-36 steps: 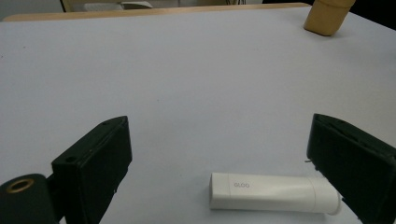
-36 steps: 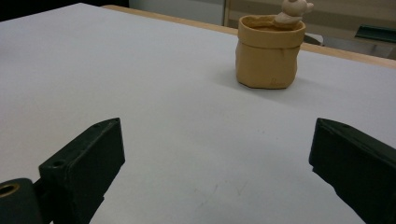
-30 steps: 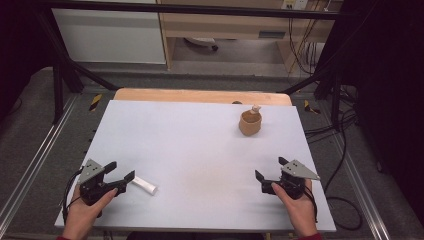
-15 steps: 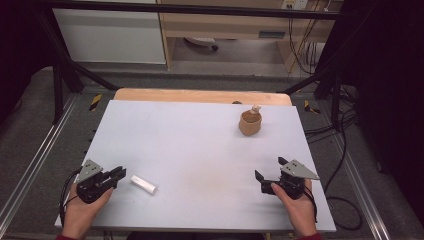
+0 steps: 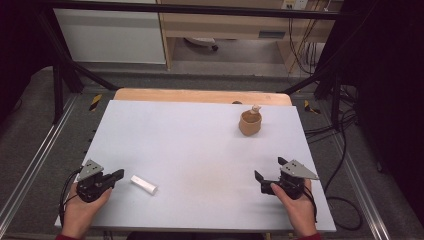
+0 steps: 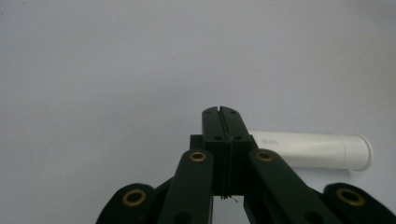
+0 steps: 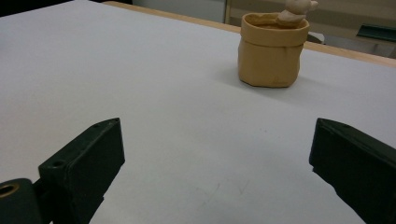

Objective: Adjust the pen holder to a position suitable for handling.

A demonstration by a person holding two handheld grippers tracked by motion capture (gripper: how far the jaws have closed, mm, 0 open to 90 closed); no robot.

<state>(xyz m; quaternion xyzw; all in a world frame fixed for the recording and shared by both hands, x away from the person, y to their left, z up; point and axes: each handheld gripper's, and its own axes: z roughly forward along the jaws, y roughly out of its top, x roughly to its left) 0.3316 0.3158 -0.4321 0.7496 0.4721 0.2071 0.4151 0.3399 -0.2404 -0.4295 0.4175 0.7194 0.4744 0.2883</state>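
A small white tube [image 5: 144, 184] is seen lying flat on the pale table [image 5: 190, 150], near the front-left corner in the high view. In the left gripper view the tube [image 6: 310, 150] is shown lengthwise just beyond the jaws and off to their right, with a flared rim at its far right end and faint grey lettering near its left end; nothing is clamped on it, and it is not touched by the jaws.

The left gripper [image 5: 116, 174] is held in the person's left hand [image 5: 80, 215] at the table's front-left edge, just beside the tube and apart from it. Its jaws are pressed together with only a thin seam between them, and nothing is held in them, as is plain in the left gripper view [image 6: 220, 113].

The right gripper [image 5: 270, 173] is held in the right hand [image 5: 295, 210] near the front-right edge, well apart from the tube. Its jaws are spread wide in the right gripper view [image 7: 215, 149], with bare table between them.

Toward the far right of the table a tan, bag-shaped pot [image 5: 249, 122] is set upright, with a small pale figure [image 5: 256, 108] perched at its rim. In the right gripper view the pot [image 7: 271, 51] is seen well beyond the jaws. A strip of wooden board [image 5: 200, 96] is seen along the table's far edge.
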